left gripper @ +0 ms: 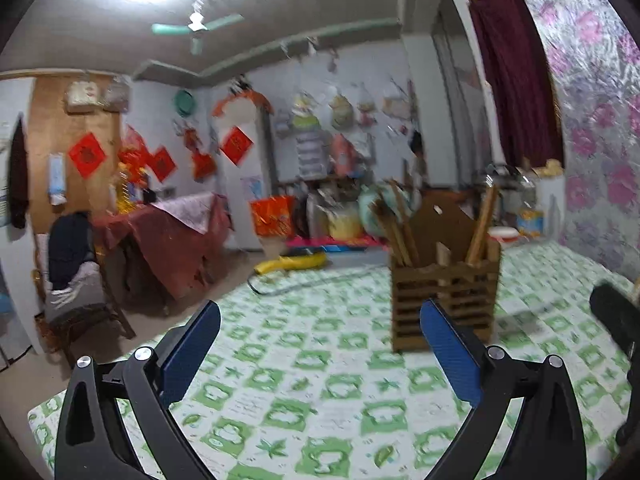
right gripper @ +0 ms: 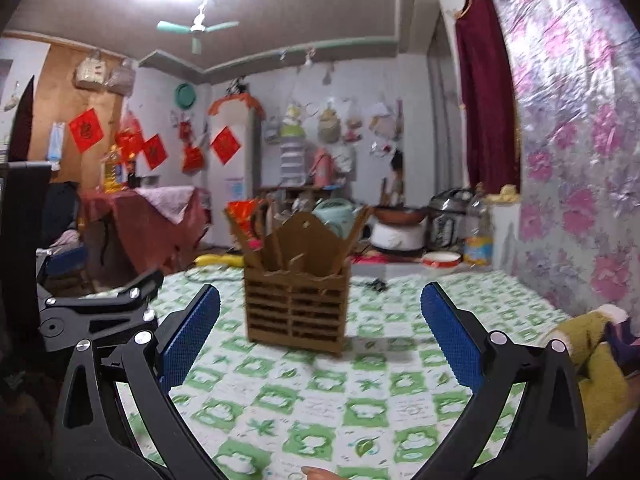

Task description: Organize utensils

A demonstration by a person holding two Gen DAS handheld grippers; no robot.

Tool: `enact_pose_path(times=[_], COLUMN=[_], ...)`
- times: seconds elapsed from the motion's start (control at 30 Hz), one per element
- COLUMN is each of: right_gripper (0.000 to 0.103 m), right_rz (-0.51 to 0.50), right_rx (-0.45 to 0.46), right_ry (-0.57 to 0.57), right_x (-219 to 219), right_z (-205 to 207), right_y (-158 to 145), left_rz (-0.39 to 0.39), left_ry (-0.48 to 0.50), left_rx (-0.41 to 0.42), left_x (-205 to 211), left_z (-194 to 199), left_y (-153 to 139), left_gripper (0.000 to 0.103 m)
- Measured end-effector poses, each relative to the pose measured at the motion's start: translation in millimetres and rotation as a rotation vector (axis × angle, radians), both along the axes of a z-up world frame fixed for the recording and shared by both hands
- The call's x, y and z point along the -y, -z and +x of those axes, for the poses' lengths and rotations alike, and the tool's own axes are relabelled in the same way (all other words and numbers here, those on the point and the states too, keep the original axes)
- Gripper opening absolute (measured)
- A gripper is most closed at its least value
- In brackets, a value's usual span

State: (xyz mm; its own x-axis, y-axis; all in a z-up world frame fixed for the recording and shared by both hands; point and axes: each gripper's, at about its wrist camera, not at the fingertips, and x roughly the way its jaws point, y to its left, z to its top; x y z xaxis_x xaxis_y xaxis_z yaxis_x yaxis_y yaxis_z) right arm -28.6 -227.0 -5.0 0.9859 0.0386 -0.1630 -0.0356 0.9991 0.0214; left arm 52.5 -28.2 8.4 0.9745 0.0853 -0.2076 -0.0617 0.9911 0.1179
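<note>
We find both the left gripper (left gripper: 320, 320) and right gripper (right gripper: 320, 304) released, empty, short of the wooden holder (right gripper: 296, 304). Wooden utensils (left gripper: 394, 226) stand inside. We advise approaching squarely, lest the holder tip.

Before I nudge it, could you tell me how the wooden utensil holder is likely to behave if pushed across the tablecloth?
The wooden utensil holder looks rigid, so it should slide as one piece. With tall utensils sticking well above its rim, it may be top-heavy and tip if pushed high. The green-patterned tablecloth might bunch and drag underneath.

Home w/ rice cooker (right gripper: 398, 236), ceiling fan (right gripper: 197, 28)
</note>
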Motion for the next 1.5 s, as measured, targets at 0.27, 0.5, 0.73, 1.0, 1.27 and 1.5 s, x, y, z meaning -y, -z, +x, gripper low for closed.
enact_pose_path(times=[0.27,0.5,0.73,1.0,1.27,1.5], right_gripper=[0.097,0.097,0.097,0.097,0.097,0.097], right_rz=[0.008,0.014,0.028,0.034,-0.03,0.033], right_rx=[0.01,0.04,-0.032,-0.015,0.059,0.048], right_ry=[0.032,-0.002,-0.006,0.007,0.091,0.142], right_x=[0,-2,1,2,-9,3], right_z=[-5,-8,3,-2,0,19], right_y=[1,-2,2,3,-2,-1], left_rz=[-0.131,-0.108,-0.114,-0.127,-0.059,-0.05], left_ry=[0.112,0.131,0.127,0.092,0.111,0.082], left_rx=[0.003,0.029,0.014,-0.059,-0.057,-0.051], left_x=[-17,-11,-13,-16,-1,2], left_z=[-1,-10,-7,7,7,14], left_y=[-2,-4,-3,2,3,3], left_gripper=[0.098,0.098,0.098,0.098,0.098,0.098])
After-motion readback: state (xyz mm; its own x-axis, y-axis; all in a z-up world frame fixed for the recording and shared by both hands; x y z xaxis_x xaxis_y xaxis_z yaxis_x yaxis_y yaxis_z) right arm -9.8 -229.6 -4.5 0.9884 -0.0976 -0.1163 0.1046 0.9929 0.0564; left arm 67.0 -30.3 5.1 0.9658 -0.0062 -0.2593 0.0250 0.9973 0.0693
